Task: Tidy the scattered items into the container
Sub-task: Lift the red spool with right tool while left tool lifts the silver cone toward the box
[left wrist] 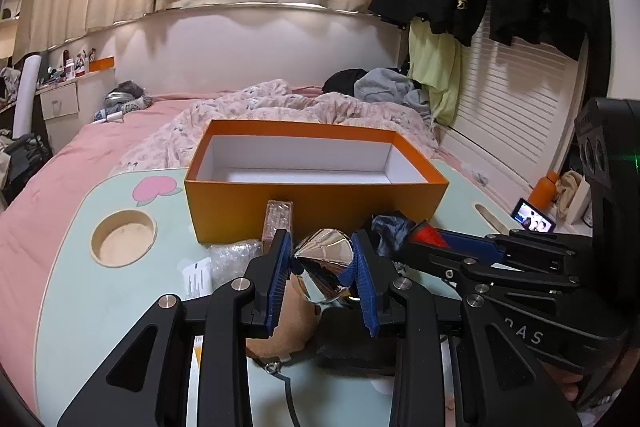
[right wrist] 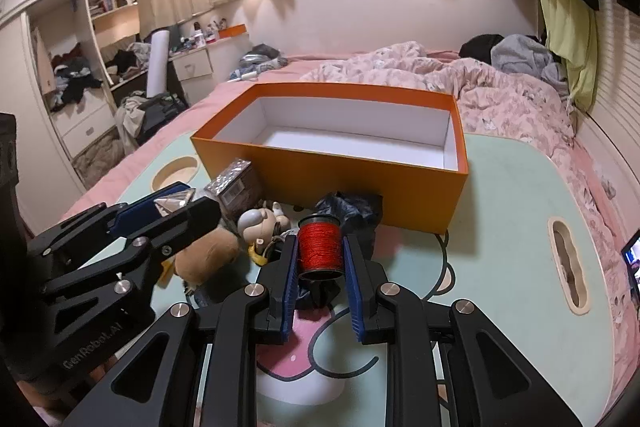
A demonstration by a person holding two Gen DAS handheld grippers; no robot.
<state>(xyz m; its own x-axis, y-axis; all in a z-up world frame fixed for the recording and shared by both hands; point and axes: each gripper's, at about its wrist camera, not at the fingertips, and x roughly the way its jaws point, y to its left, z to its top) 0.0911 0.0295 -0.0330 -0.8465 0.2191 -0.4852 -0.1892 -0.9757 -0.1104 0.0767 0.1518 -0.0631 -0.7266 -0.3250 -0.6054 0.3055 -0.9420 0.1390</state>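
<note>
An open orange box [left wrist: 312, 205] with a white inside stands on the pale green lap table [left wrist: 100, 291]; it also shows in the right wrist view [right wrist: 360, 183]. My left gripper [left wrist: 322, 255] is shut on a shiny silver cone [left wrist: 328, 261], just in front of the box. It appears at the left of the right wrist view [right wrist: 176, 205]. My right gripper [right wrist: 320, 251] is shut on a spool of red thread [right wrist: 320, 247], in front of the box. It reaches in from the right in the left wrist view [left wrist: 428, 237].
A dark cloth [right wrist: 352, 211], a small figure toy [right wrist: 260, 223], a brown plush [right wrist: 212, 255] and a glittery packet [right wrist: 236, 183] lie in front of the box. Bubble wrap [left wrist: 232, 259] lies left. The table has a round cup hole [left wrist: 122, 237] and a slot [right wrist: 568, 267]. A phone [left wrist: 534, 221] lies at right.
</note>
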